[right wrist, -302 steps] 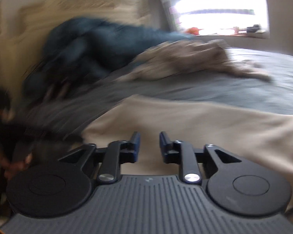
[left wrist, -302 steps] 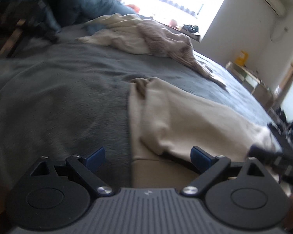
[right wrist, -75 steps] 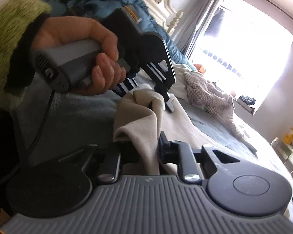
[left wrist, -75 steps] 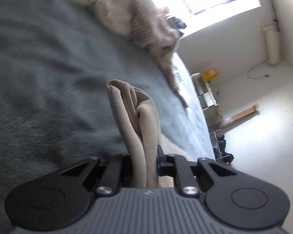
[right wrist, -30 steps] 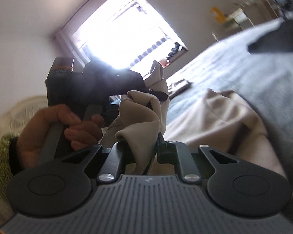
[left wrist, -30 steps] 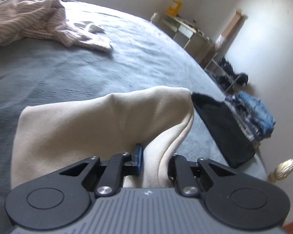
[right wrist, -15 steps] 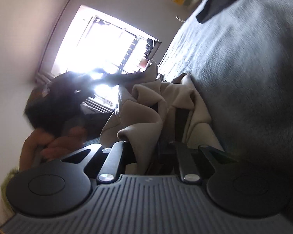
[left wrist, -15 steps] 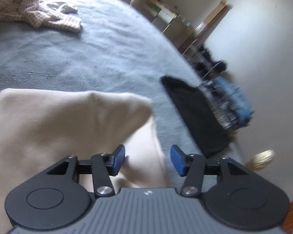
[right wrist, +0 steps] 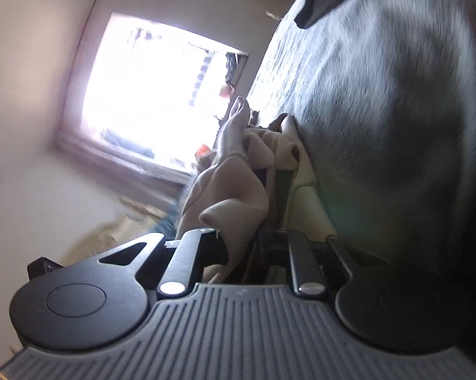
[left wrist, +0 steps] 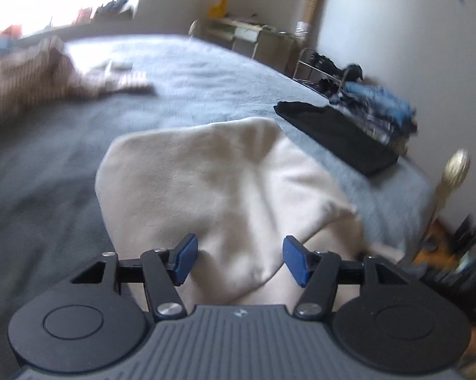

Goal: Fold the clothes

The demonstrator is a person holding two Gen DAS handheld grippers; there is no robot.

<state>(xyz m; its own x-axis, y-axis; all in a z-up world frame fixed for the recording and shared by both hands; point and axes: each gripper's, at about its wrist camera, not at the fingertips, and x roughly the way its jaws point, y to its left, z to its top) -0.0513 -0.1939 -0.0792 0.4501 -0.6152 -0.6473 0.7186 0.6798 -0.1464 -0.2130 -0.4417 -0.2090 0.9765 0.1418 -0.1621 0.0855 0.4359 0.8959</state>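
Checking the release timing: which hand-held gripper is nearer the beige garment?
Right. The right hand-held gripper has beige garment bunched between its opening jaws; the left hand-held gripper, also opening, hovers above it, pads clear.

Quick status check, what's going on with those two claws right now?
Left gripper opening, off the beige garment. Right gripper opening, cloth between. Black folded garment clear.

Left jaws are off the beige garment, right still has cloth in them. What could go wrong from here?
1. The right gripper is opening with bunched garment still between its jaws; the cloth may snag and drag the fold.
2. The left gripper hangs low over the fold with jaws opening; it could catch the top layer.
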